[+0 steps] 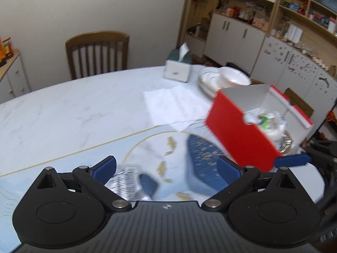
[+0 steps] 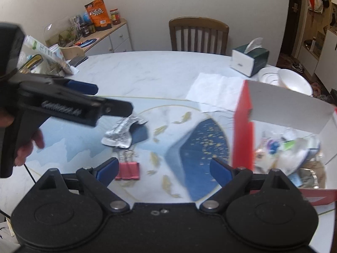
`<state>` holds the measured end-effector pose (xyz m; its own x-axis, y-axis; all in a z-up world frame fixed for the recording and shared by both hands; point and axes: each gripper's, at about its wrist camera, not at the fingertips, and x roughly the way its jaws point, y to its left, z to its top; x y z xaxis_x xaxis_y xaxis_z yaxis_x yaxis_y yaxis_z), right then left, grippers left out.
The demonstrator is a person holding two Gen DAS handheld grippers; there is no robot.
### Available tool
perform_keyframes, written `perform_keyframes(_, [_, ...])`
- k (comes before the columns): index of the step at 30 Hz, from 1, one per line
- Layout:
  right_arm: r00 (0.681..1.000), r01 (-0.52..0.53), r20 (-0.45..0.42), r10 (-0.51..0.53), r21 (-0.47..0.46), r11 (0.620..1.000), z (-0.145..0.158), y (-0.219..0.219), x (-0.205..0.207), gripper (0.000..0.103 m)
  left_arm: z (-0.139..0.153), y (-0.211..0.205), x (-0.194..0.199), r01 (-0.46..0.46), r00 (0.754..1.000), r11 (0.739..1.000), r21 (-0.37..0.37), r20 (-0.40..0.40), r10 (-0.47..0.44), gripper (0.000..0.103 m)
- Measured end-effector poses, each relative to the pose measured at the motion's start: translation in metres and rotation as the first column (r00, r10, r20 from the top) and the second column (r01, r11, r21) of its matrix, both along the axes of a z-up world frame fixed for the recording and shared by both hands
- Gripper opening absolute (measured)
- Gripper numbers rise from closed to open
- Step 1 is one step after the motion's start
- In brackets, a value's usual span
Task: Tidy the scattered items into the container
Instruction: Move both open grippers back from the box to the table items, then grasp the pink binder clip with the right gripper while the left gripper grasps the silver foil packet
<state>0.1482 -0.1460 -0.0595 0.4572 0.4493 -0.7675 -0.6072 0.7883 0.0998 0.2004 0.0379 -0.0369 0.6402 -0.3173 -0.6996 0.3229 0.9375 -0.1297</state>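
I'm between pickups — both the left gripper (image 1: 166, 169) and right gripper (image 2: 163, 171) have jaws wide, empty. Foil packet (image 2: 121, 133) and pink clip (image 2: 128, 170) lie on the worktop (image 2: 137, 73); red box (image 2: 242, 139) sits right. Next: close on the packet.

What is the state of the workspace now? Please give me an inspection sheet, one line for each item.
Surface: white marble-look table with a blue fish-pattern mat.
Job's things: red box open, already holding wrappers; silver foil pack and pink binder clip lie on the mat, outside the box.
Clutter: tissue box, white bowls, paper sheet.
Grippers: left gripper open, above the foil pack; right gripper open, empty.
Cables: a thin dark cord under the person's hand.
Surroundings: wooden chair, sideboard with jars.
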Motion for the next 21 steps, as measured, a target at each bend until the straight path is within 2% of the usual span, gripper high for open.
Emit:
perform_keyframes(3, [1.0, -0.01, 0.022, 0.01, -0.021, 1.0, -0.008, 0.017, -0.008, 0.095, -0.013, 0.014, 0.011, -0.035, 0.999, 0.999, 0.026, -0.024, 0.035, 0.102])
perform_keyframes(11, [1.0, -0.013, 0.006, 0.014, -0.066, 0.998, -0.037, 0.053, -0.015, 0.095, -0.051, 0.036, 0.039, -0.091, 0.99, 0.993, 0.074, -0.097, 0.098, 0.102])
perform_keyframes(21, [1.0, -0.019, -0.019, 0.017, -0.117, 0.993, -0.071, 0.081, -0.011, 0.095, -0.083, 0.031, 0.064, -0.084, 0.981, 0.992, 0.096, -0.165, 0.099, 0.102])
